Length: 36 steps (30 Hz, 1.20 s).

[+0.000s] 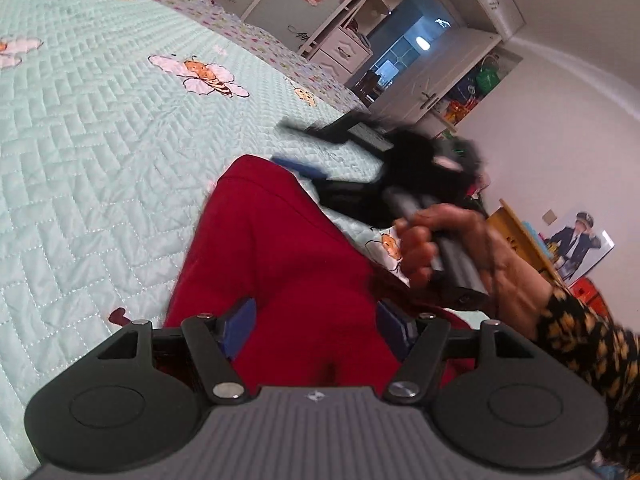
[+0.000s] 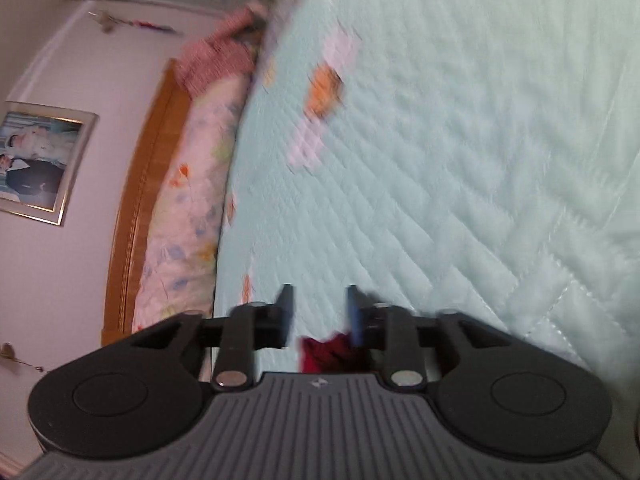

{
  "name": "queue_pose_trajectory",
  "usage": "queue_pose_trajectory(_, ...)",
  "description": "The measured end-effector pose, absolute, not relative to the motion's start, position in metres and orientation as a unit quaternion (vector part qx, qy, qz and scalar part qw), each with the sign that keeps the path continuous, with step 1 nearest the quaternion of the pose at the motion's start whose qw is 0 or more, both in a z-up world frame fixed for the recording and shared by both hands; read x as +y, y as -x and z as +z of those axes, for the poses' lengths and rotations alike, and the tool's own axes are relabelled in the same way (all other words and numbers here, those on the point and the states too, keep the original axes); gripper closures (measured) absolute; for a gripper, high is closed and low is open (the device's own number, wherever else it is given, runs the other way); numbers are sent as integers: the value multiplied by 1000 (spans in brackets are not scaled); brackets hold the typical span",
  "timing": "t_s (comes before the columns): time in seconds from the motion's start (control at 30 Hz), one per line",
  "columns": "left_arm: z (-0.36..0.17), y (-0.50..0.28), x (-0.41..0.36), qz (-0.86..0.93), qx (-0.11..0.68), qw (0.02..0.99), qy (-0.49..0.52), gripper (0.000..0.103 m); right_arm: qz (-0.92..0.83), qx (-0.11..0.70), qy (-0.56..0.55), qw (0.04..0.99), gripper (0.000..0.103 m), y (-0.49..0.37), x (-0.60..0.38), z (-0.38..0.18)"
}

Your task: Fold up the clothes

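Observation:
A red garment [image 1: 280,248] lies on the pale green quilted bedspread [image 1: 100,152]. My left gripper [image 1: 316,328] is open just above it, its blue-padded fingers wide apart with red cloth between them. In the left wrist view, my right gripper [image 1: 298,148] is blurred at the garment's far end. A person's hand [image 1: 452,248] holds it, and its fingers are apart. In the right wrist view, the right gripper [image 2: 320,312] is open over the bedspread [image 2: 440,160]. A bit of the red garment [image 2: 328,354] shows near the base of its fingers.
Bees are printed on the bedspread [image 1: 208,74]. A flowered pillow [image 2: 188,208] and a wooden headboard [image 2: 136,216] line one side of the bed. White cabinets [image 1: 360,40] and shelves stand beyond the other. A patterned sleeve [image 1: 592,344] is at the right.

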<state>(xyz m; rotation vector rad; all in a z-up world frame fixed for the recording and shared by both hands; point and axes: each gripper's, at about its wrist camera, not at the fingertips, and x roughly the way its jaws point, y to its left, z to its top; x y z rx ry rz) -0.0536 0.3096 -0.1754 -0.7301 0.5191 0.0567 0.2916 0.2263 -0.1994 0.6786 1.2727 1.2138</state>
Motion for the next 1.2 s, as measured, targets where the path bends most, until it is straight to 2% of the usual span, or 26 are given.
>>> queue_pose_trajectory(0.07, -174, 56, 311, 25, 250, 897, 362, 34, 561, 529, -301, 561, 60, -275, 224, -183)
queue_pose_trajectory(0.1, -173, 57, 311, 24, 250, 896, 366, 34, 581, 522, -305, 545, 51, -266, 223, -175)
queue_pose_trajectory(0.17, -174, 57, 310, 22, 248, 898, 362, 34, 582, 552, -262, 537, 46, -252, 231, -178)
queue_pose_trajectory(0.23, -176, 57, 310, 21, 247, 900, 359, 34, 551, 589, -192, 560, 50, -245, 240, -194)
queue_pose_trajectory(0.27, -176, 56, 310, 20, 247, 900, 357, 34, 542, 592, -189, 565, 65, -249, 238, -201)
queue_pose_trajectory(0.33, -176, 56, 310, 19, 247, 901, 355, 34, 543, 570, -247, 565, 61, -259, 228, -200)
queue_pose_trajectory(0.4, -177, 55, 310, 18, 246, 902, 354, 34, 548, 547, -267, 574, 45, -272, 220, -187)
queue_pose_trajectory(0.5, -179, 54, 310, 15, 245, 903, 352, 34, 542, 560, -212, 589, 43, -289, 218, -177)
queue_pose_trajectory(0.77, -183, 51, 311, 9, 241, 906, 347, 32, 567, 658, -93, 486, 41, -296, 259, -194)
queue_pose_trajectory(0.97, -183, 51, 309, 4, 239, 909, 342, 28, 592, 658, -165, 435, 33, -303, 271, -213)
queue_pose_trajectory(1.2, -183, 49, 306, 1, 239, 917, 320, 27, 596, 606, -305, 429, 33, -315, 258, -221)
